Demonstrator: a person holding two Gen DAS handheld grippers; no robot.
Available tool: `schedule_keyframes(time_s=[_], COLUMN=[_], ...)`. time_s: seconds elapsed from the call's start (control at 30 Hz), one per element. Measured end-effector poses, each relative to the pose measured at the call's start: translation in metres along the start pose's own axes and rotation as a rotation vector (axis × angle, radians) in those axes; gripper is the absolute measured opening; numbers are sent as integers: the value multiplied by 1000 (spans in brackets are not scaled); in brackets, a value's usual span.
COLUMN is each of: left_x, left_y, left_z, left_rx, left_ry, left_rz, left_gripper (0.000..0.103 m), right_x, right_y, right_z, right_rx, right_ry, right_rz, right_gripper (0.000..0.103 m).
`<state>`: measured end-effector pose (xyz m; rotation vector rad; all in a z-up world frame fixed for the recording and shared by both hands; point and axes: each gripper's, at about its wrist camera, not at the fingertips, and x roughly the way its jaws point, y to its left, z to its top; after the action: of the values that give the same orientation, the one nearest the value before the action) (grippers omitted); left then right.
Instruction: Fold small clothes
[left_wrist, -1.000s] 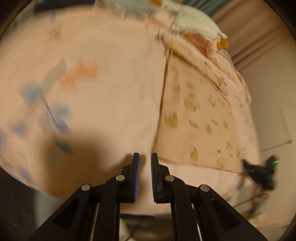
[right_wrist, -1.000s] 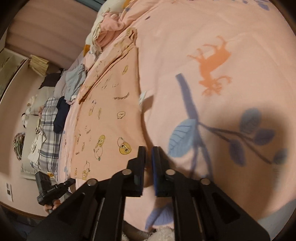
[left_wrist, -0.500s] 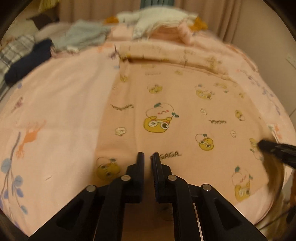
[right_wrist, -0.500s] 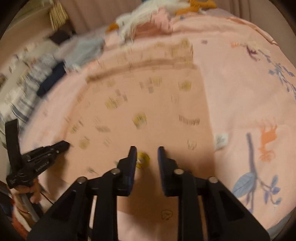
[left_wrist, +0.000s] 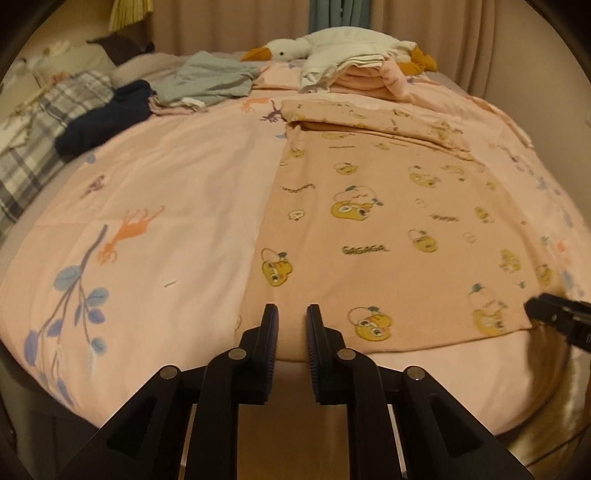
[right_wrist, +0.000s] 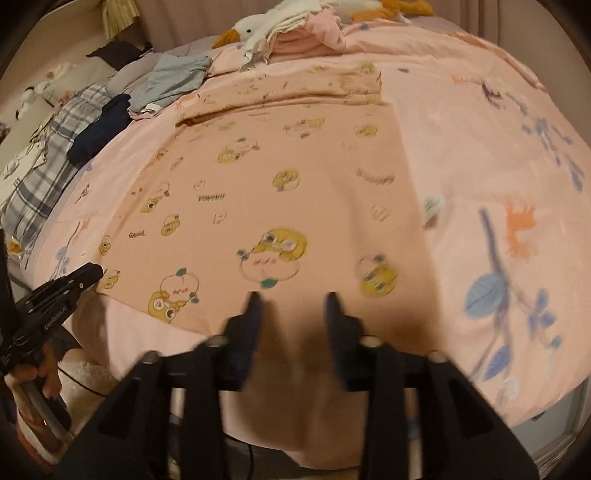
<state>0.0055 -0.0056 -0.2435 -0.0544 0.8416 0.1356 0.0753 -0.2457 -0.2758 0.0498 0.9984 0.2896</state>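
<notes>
A pink garment with yellow cartoon prints (left_wrist: 388, 236) lies flat on the bed, its far end folded over; it also shows in the right wrist view (right_wrist: 273, 192). My left gripper (left_wrist: 291, 314) hovers over the garment's near hem at its left corner, slightly open and empty. My right gripper (right_wrist: 291, 299) hovers over the near hem further right, open and empty. The right gripper's tip shows at the left view's right edge (left_wrist: 554, 314); the left gripper shows at the right view's left edge (right_wrist: 66, 288).
The pink bedspread (left_wrist: 147, 192) with deer and leaf prints covers the bed. At the far side lie a goose plush (left_wrist: 332, 48), folded pink and white clothes (left_wrist: 365, 77), a grey garment (left_wrist: 210, 81), a navy garment (left_wrist: 107, 118) and a plaid blanket (left_wrist: 44, 125).
Both grippers swung round from the bare bedspread to face the garment's near hem. The right gripper's jaws have opened wider; the left's have parted slightly.
</notes>
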Motion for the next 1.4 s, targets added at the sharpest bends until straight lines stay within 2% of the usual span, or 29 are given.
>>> schedule_keyframes(time_s=[0.1, 0.17, 0.27, 0.33, 0.47, 0.6, 0.7, 0.87, 0.97, 1.07, 1.23, 1.33, 1.4], left_x=[0, -7, -15, -21, -30, -38, -37, -32, -22, -19, -4, 5, 12], left_y=[-1, -3, -3, -1, -2, -2, -2, -3, 3, 8, 14, 23, 23], left_z=[-7, -8, -8, -9, -8, -2, -1, -7, -17, -24, -20, -15, -9], left_rx=[5, 9, -13, -39, -73, -127, -173, -226, -292, -379, -474, -557, -580], left_ry=[-13, -12, 6, -5, -4, 16, 48, 64, 132, 181, 216, 185, 200], left_rz=[13, 26, 21, 1, -48, -162, -230, -287, -379, -476, -602, -673, -699], left_gripper=[16, 17, 37, 58, 73, 77, 91, 93, 93, 93, 93, 93, 93], right_x=[-4, -14, -26, -31, -35, -33, -36, -44, -45, -38, -27, -20, -16], right_y=[4, 7, 2, -5, -12, -20, -20, -19, -22, -27, -33, -37, -38], right_z=[-13, -17, -21, -25, -33, -36, -37, -39, -47, -56, -62, -58, -54], right_rx=[17, 30, 86, 141, 242, 366, 399, 428, 489, 566, 654, 701, 716], right_ry=[-70, -60, -42, -33, -29, -9, -10, -67, -75, -50, -46, -68, -66], right_rz=[-46, -36, 49, 83, 99, 205, 245, 304, 355, 429, 449, 491, 491], right_gripper=[45, 47, 50, 51, 55, 67, 70, 82, 91, 91, 93, 93, 93])
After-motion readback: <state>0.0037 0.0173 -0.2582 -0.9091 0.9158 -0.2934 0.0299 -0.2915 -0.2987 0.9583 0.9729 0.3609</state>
